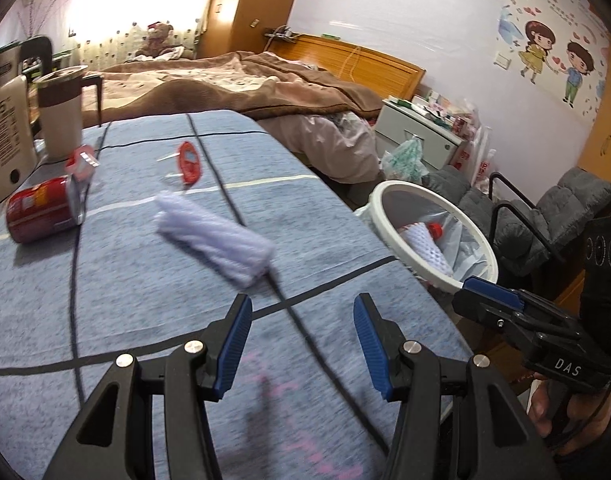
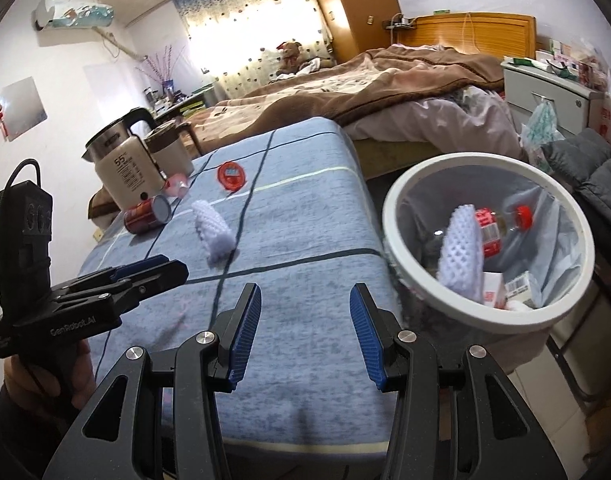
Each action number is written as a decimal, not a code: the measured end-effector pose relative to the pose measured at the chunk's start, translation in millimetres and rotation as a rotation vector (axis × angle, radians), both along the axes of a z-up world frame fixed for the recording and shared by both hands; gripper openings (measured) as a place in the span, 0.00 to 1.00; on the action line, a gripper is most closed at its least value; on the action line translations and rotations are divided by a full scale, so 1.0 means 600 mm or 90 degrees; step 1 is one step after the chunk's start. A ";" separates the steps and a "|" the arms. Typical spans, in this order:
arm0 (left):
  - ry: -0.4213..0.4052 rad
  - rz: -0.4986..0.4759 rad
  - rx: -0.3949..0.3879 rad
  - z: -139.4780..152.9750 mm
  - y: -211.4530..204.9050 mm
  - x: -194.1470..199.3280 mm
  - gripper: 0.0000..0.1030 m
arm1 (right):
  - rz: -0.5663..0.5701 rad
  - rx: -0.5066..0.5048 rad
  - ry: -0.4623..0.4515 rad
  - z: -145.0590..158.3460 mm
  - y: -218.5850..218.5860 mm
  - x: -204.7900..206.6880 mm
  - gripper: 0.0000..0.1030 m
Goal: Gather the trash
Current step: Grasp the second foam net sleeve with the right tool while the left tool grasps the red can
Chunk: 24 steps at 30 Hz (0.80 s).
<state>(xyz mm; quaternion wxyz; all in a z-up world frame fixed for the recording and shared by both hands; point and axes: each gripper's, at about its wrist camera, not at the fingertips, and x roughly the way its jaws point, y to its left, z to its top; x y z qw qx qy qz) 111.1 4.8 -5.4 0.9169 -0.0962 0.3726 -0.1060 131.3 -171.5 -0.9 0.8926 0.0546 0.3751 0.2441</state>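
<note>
Left gripper (image 1: 303, 340): jaws half apart, empty.
Right gripper (image 2: 305, 330): jaws half apart, empty.
Foam sleeve (image 1: 215, 238): on the blue cloth, ahead of left fingers.
Red can (image 1: 41, 210): far left.
Bin (image 2: 401, 200): right of right fingers.

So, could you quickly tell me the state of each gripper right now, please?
Left gripper: open, nothing between its pads, above the blue cloth.
Right gripper: open, holding nothing, beside the white bin.
</note>
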 end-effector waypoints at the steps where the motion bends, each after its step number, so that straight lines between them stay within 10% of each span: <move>1: 0.001 0.005 -0.001 -0.001 0.007 -0.002 0.53 | 0.007 -0.001 0.002 0.000 0.008 0.000 0.46; 24: -0.008 0.138 0.040 0.013 0.193 0.002 0.54 | 0.145 -0.034 -0.001 -0.006 0.173 0.063 0.46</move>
